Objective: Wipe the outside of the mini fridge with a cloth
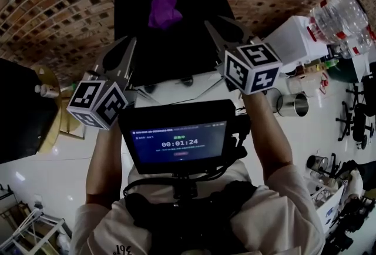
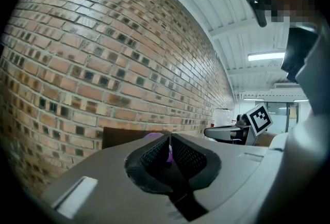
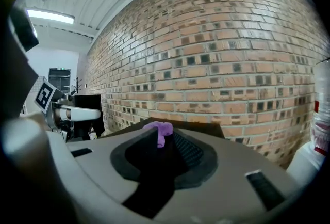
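The black mini fridge [image 1: 194, 48] stands against the brick wall, and I look down on its top. A crumpled purple cloth [image 1: 164, 11] lies loose on that top, towards the back. My left gripper [image 1: 131, 43] hovers at the fridge's front left edge, short of the cloth, its jaws together but for a thin slit, holding nothing. My right gripper [image 1: 209, 25] is at the front right, jaws a little apart and empty. In the left gripper view the cloth [image 2: 153, 136] peeks over my left gripper [image 2: 169, 138]. In the right gripper view the cloth [image 3: 160, 128] lies beyond my right gripper [image 3: 164, 136].
A brick wall [image 1: 70, 1] backs the fridge. At the right are a white box [image 1: 294, 39], big clear plastic bottles [image 1: 343, 16] and a metal cup [image 1: 292, 104]. A black object [image 1: 20, 110] and a brass-coloured stand [image 1: 51, 92] are at the left. A chest-mounted screen [image 1: 179, 139] sits below.
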Tool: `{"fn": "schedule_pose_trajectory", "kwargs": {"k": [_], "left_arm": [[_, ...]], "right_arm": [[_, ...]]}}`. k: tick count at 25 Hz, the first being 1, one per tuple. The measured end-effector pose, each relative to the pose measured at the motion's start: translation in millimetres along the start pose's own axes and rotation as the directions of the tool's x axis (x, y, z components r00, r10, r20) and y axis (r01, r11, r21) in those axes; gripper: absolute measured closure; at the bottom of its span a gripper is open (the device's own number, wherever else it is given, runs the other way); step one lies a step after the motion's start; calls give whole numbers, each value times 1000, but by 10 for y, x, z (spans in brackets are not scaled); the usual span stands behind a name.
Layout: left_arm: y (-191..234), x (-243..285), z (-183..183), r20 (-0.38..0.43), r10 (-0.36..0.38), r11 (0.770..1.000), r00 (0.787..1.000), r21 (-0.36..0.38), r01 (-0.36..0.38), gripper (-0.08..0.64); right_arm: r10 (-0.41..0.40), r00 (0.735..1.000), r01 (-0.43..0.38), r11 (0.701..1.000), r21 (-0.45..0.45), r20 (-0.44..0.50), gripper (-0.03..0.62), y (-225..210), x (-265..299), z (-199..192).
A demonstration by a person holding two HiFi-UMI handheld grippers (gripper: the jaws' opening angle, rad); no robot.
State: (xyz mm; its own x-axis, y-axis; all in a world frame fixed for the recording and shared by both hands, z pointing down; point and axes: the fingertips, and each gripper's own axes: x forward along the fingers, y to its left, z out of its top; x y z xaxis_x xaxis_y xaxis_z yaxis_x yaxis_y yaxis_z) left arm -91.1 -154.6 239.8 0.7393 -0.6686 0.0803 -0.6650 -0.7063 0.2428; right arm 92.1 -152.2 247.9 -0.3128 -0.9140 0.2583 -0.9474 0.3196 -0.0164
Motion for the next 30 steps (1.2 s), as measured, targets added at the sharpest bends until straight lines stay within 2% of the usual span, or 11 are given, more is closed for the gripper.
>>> {"fn": "schedule_pose_trajectory", "kwargs": {"k": [8,15,18,26,28,30], "left_arm": [[-155,-249,-32,16,-2,1000,1000,-24,3,538],[-240,-353,-88,13,-10,999,1000,-33,11,538],[-265,-385,-95,14,-14,999,1000,-31,15,538],[-353,-484,-80,23,-16,999,1000,-29,16,538],[-381,-518,-90,18,-15,999,1000,-30,15,538],[-404,-520,-100,13,-19,999,1000,-32,20,538]], "right_arm": [[-38,997,37,999,23,60,485,40,-312,131],[-38,997,34,997,66,65,486,59,-454,30],[-25,998,20,996,86,66,535,80,-491,-13],[24,997,-30,995,95,67,548,216,-512,-76],[25,997,-31,995,93,68,582,243,-530,-82],[32,997,-38,995,94,64,584,257,-540,-80]]}}
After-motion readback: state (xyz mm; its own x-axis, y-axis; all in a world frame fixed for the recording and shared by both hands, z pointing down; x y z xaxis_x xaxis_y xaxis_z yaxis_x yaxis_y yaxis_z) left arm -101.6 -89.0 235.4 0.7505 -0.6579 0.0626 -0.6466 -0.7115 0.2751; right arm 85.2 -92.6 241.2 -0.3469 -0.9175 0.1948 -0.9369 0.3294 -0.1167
